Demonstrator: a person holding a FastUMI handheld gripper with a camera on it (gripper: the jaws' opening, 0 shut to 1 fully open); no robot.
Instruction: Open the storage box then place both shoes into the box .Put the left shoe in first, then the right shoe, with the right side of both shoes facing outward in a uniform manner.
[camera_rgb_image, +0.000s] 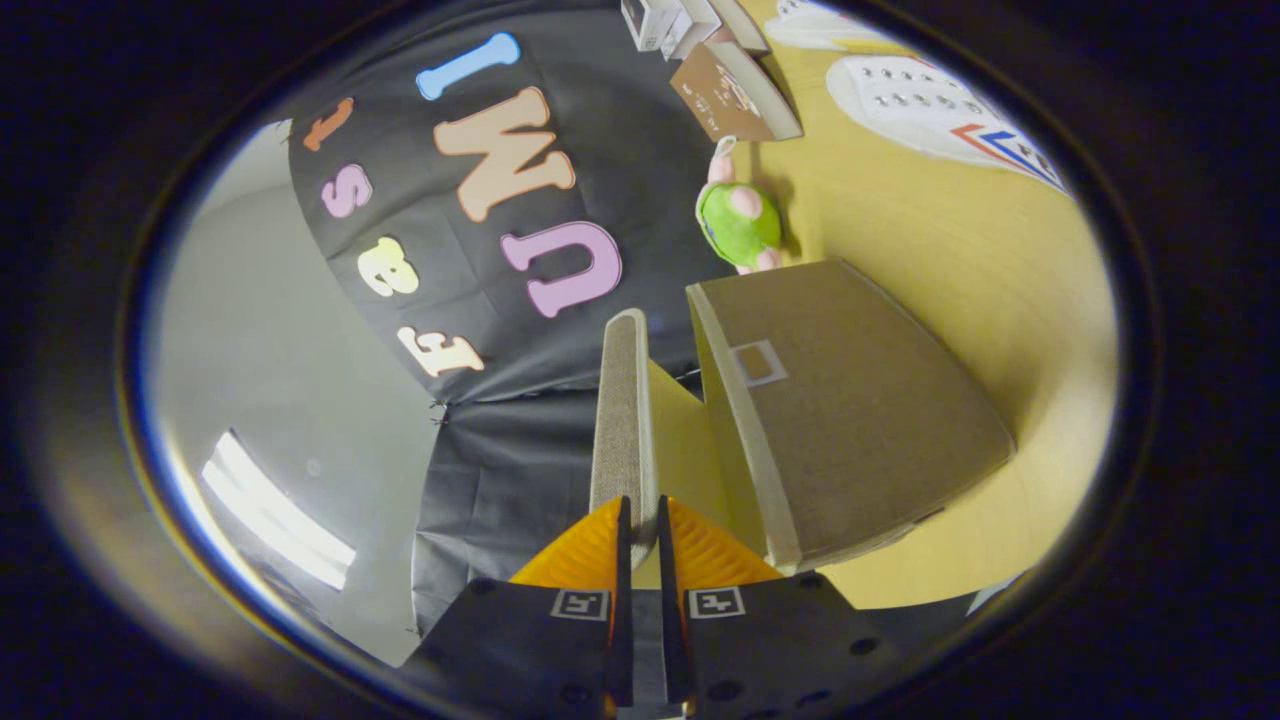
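My gripper (640, 512) is shut on the thin edge of the storage box's lid (624, 400), which runs straight ahead from between the fingers and stands lifted away from the box. The brown fabric storage box (860, 420) lies just to the right of the fingers on the wooden table (960, 260); a small label window is on the side facing me. Between lid and box the pale inner side (685, 440) shows. Far beyond the box lie two white shoes, one with blue and red stripes (930, 110) and another (815, 22) past it.
A green and pink plush toy (740, 225) sits just beyond the box against the black cloth wall. Further on, a brown book-like carton (735, 92) and white cartons (668, 20) lean there. A grey wall and a ceiling light lie left of the cloth.
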